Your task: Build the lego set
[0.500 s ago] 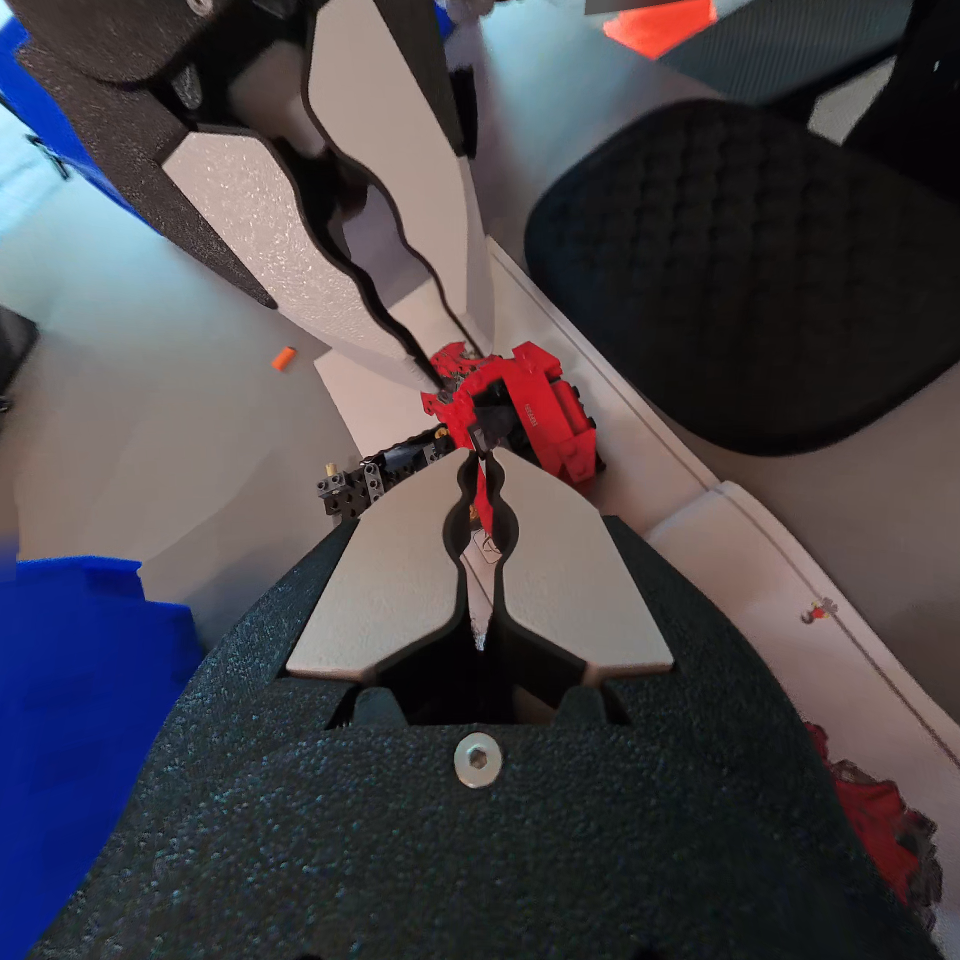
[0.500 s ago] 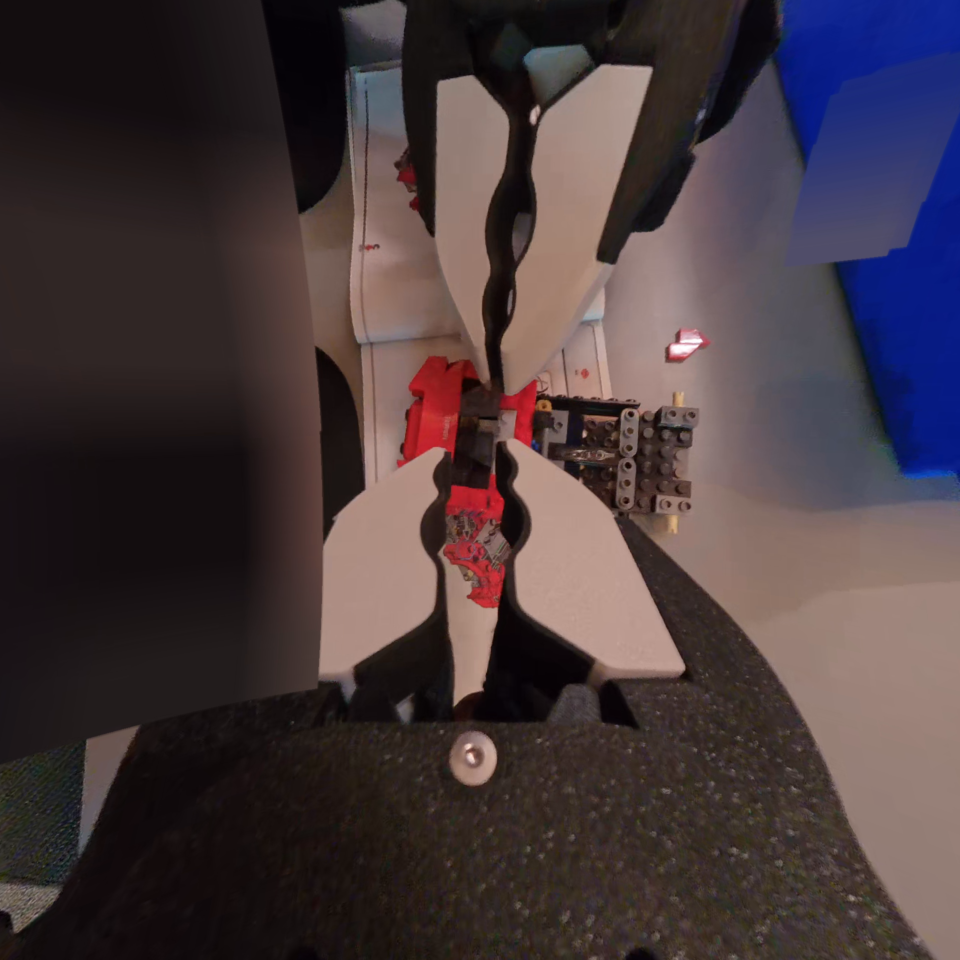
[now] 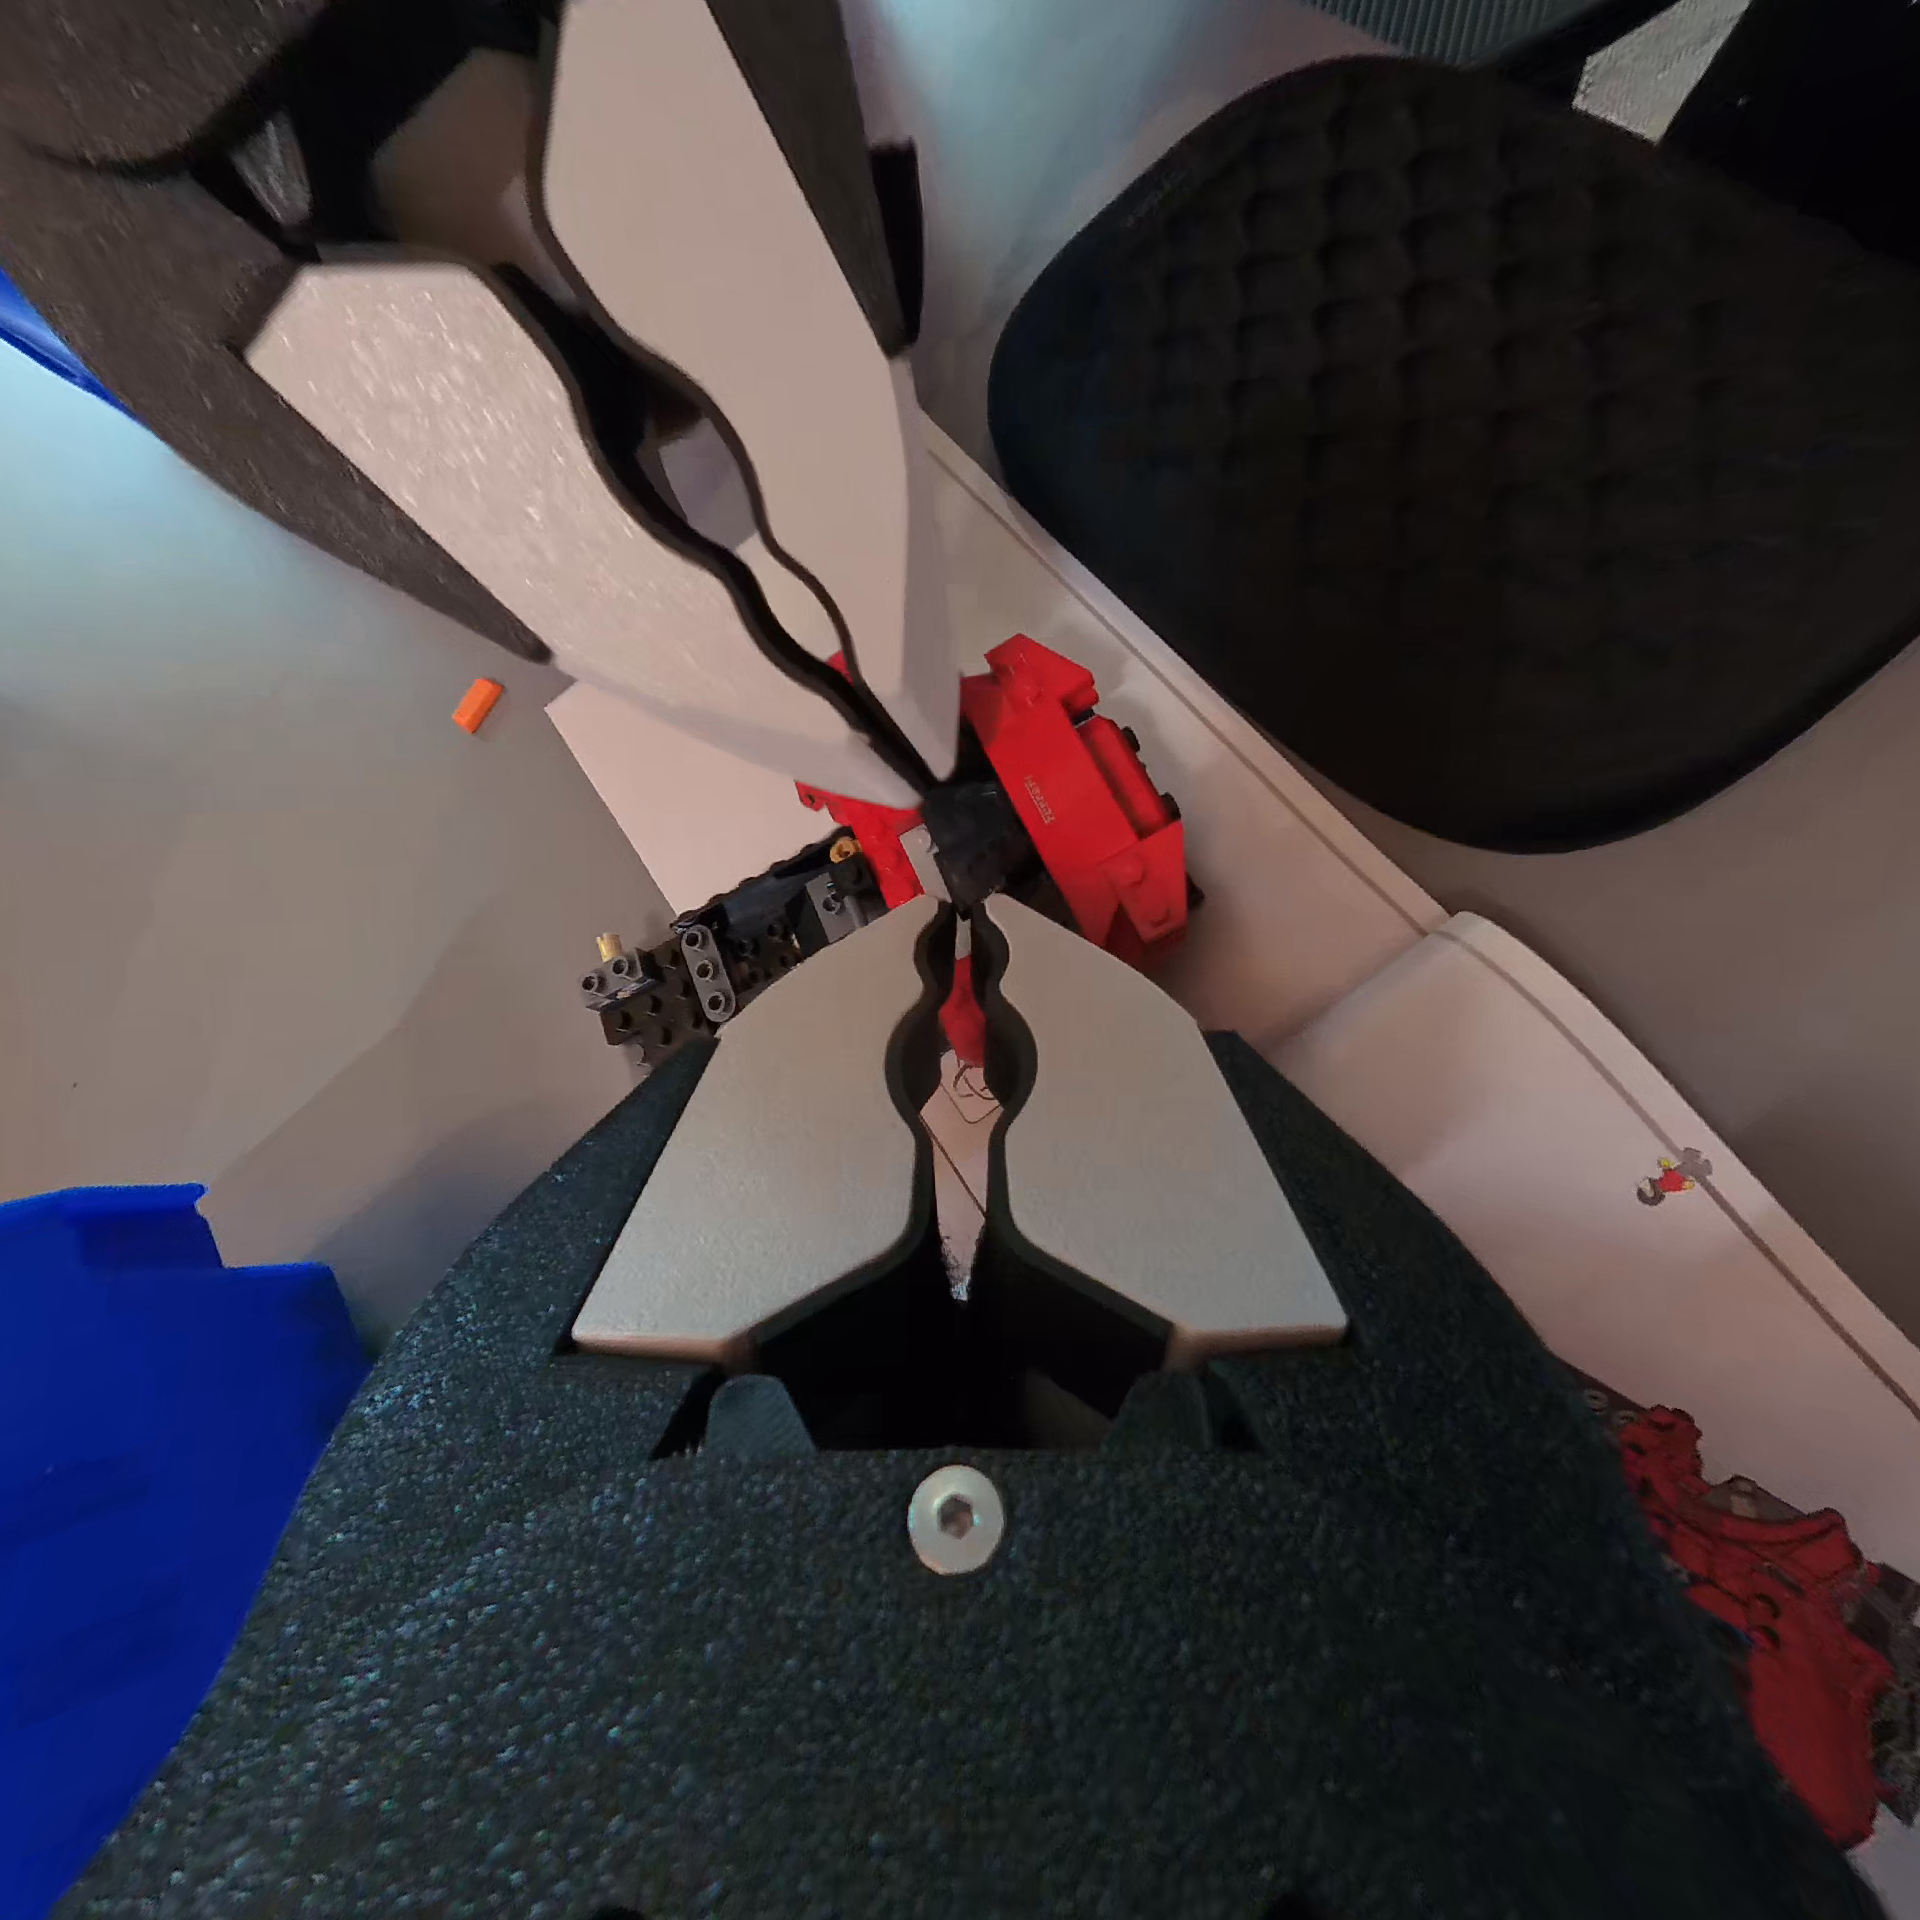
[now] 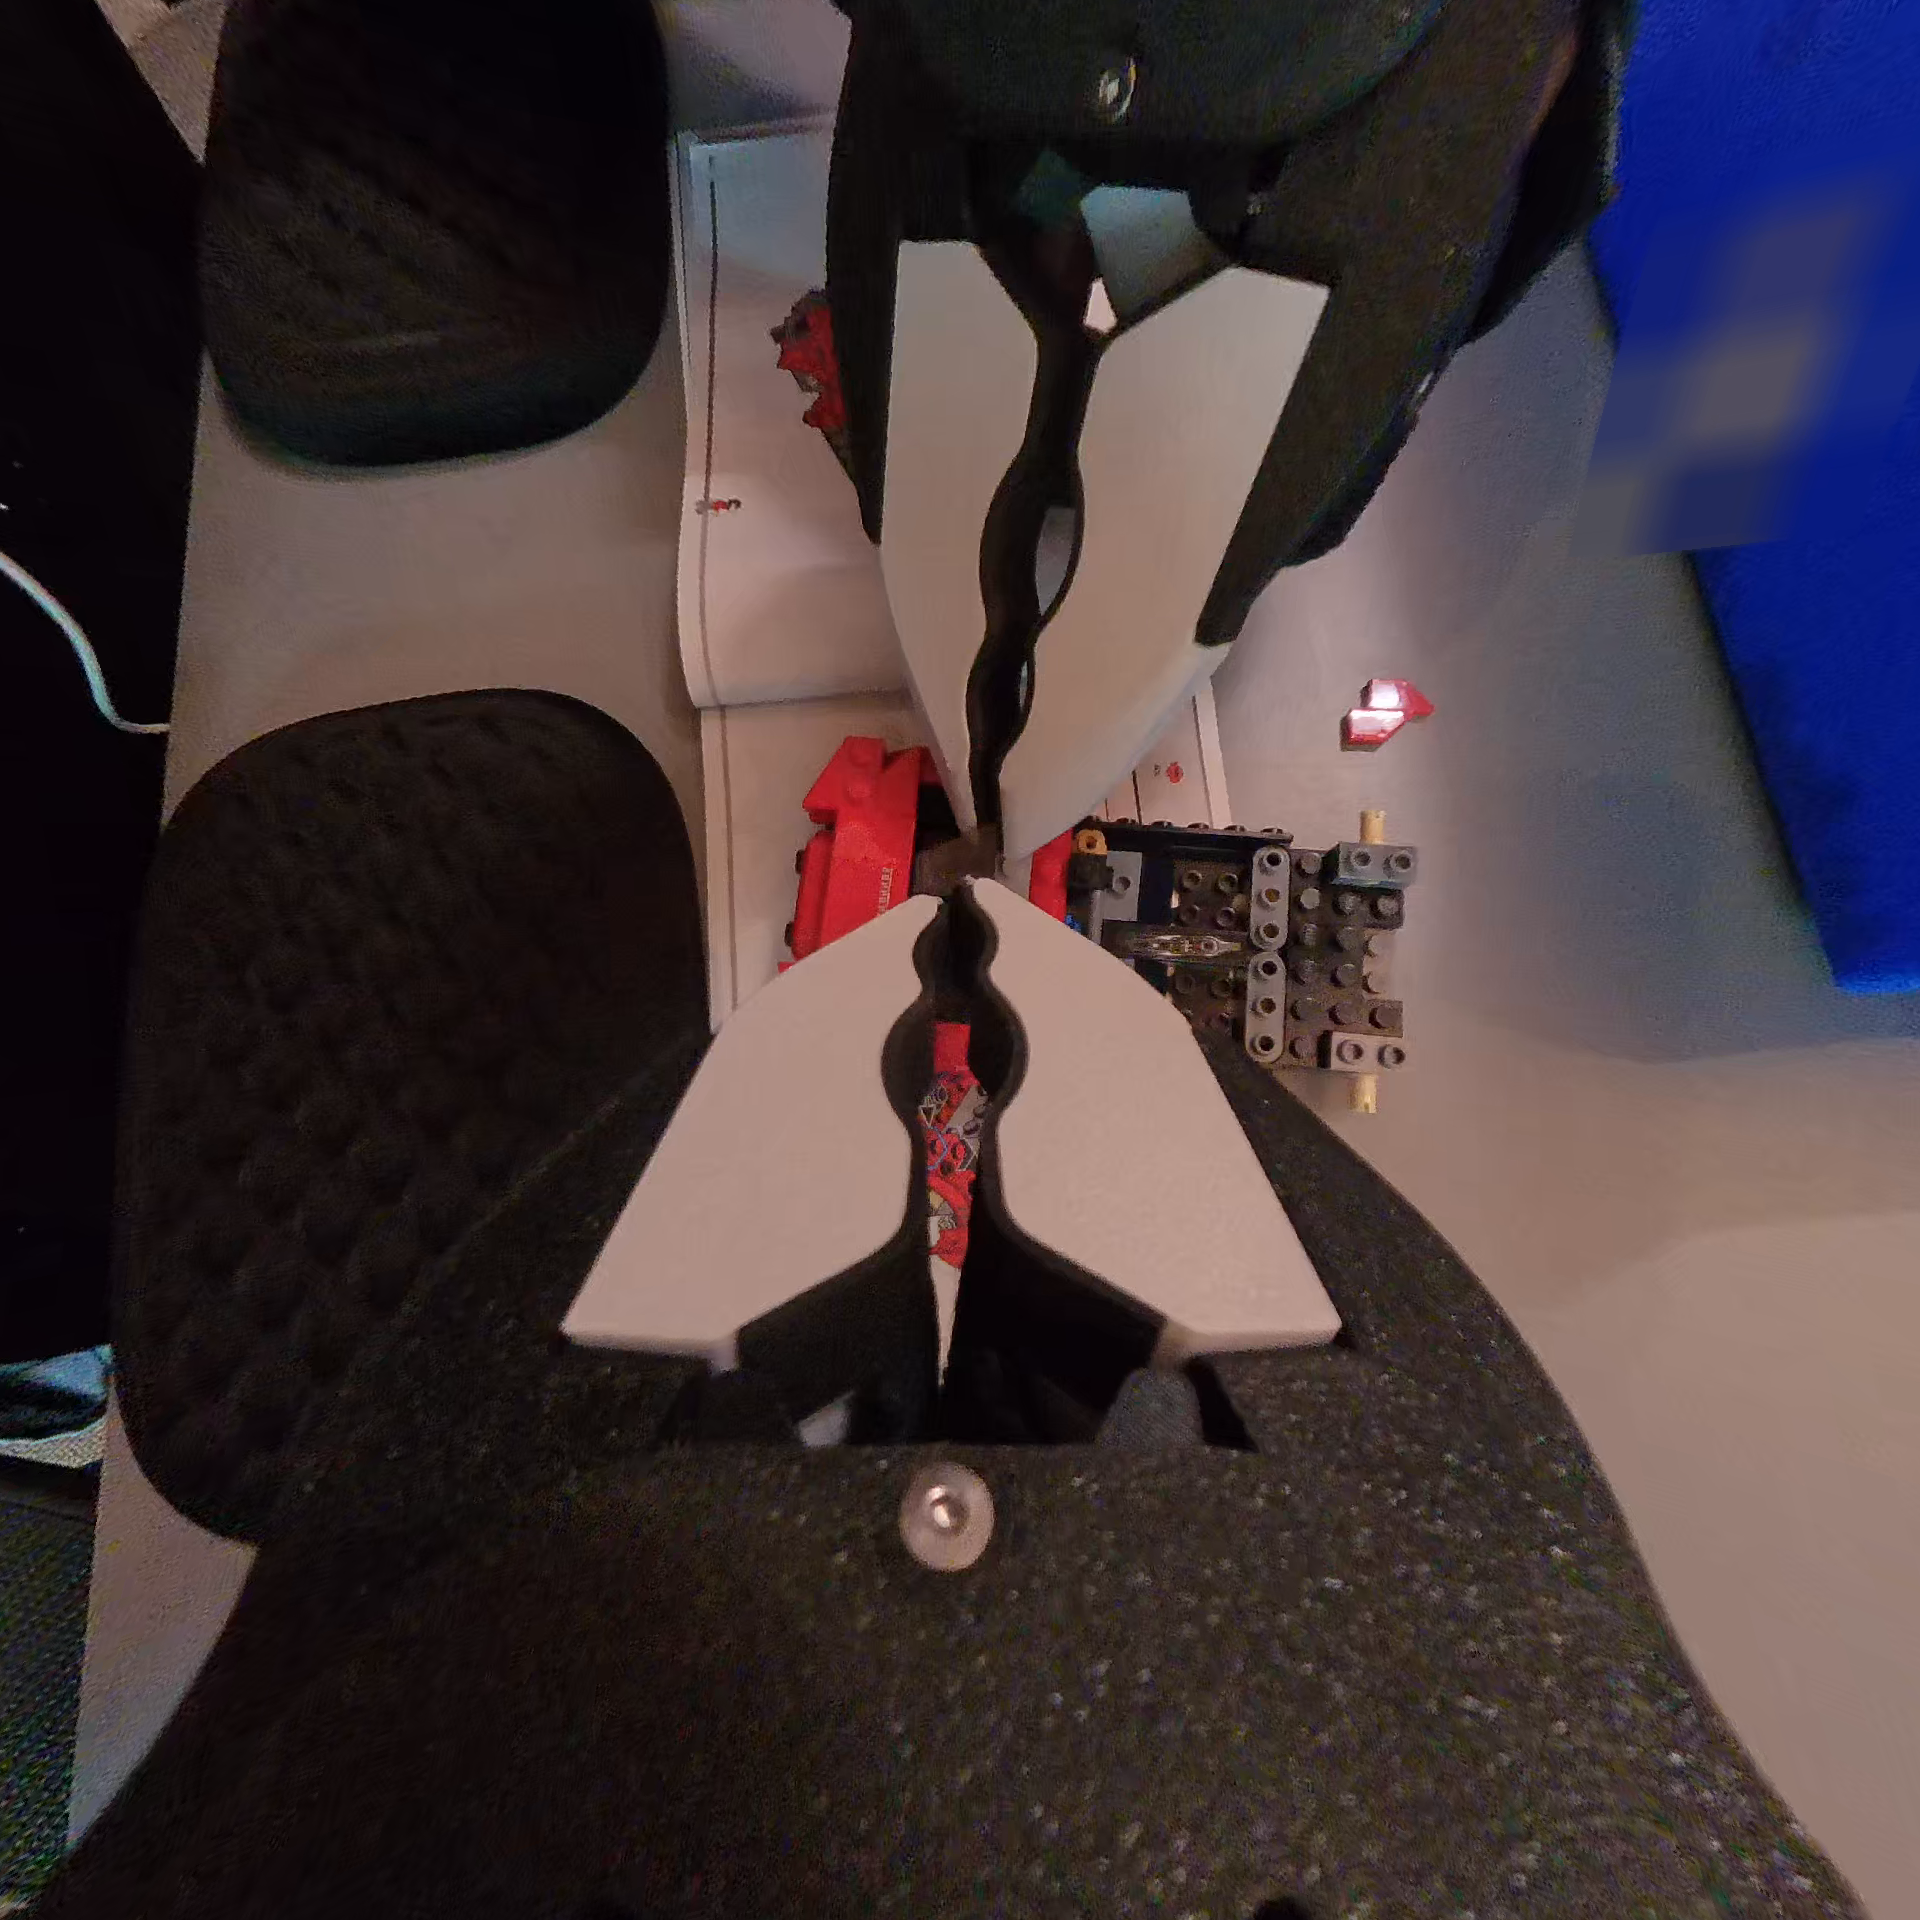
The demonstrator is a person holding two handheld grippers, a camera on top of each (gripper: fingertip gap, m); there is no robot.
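Both grippers are meeting tip to tip over the red and black lego car (image 3: 1049, 831), which is lying on the open instruction booklet (image 3: 1538, 1091). Left gripper (image 3: 961, 914) and right gripper (image 4: 966, 888) are each showing jaws closed together, tips touching a small black piece (image 3: 971, 831) atop the car; whether either is actually gripping it, cannot tell.

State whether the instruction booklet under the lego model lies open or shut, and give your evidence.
Open. The instruction booklet lies spread flat on the table, its pages curving at a fold, with the lego model resting on one page.

Dim, soft light; fisheye edges — blurred.
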